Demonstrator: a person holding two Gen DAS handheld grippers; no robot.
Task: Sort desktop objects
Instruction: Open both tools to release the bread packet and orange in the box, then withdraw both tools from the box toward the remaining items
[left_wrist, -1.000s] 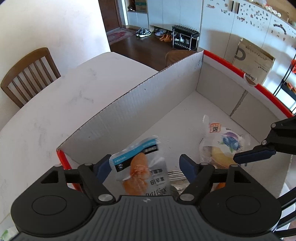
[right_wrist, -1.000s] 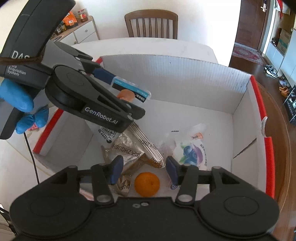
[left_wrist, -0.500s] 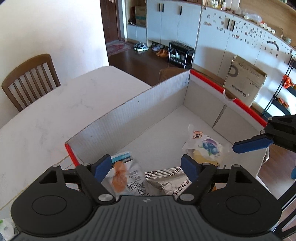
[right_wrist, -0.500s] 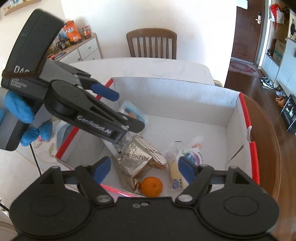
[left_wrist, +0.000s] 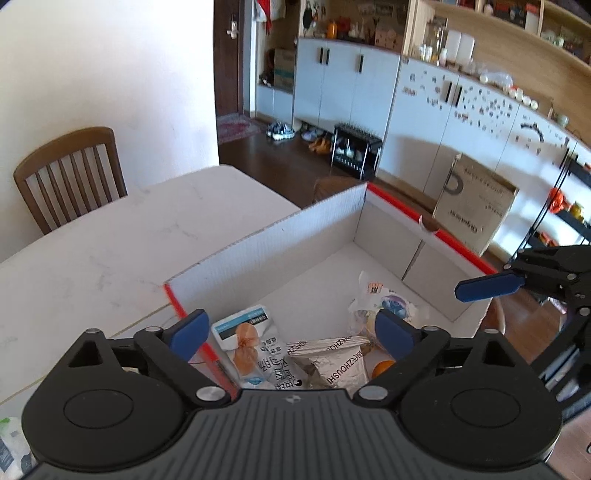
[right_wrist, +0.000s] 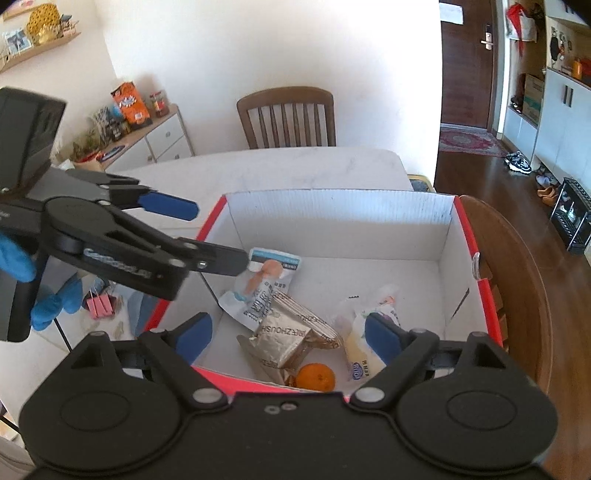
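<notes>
A white cardboard box with red edges (right_wrist: 448, 236) stands on the white table (left_wrist: 92, 251). In it lie a clear snack packet with an orange piece and blue label (right_wrist: 264, 284), a silver foil packet (right_wrist: 284, 339), an orange (right_wrist: 316, 376) and a blueberry bread bag (right_wrist: 364, 328). The same snack packet (left_wrist: 251, 343) lies at the box's near left corner in the left wrist view. My left gripper (left_wrist: 291, 328) is open and empty above the box's near edge. My right gripper (right_wrist: 288, 332) is open and empty, above the box's near side.
Pink binder clips (right_wrist: 99, 303) and papers lie on the table left of the box. Wooden chairs (right_wrist: 287, 114) stand at the table's far side (left_wrist: 68, 173). A cardboard carton (left_wrist: 474, 206) and a shoe rack (left_wrist: 356, 151) stand on the floor beyond.
The snack packet dropped from my left gripper into the box and lies flat. Both grippers rose and pulled back, so the box looks smaller. The right jaws opened wider.
</notes>
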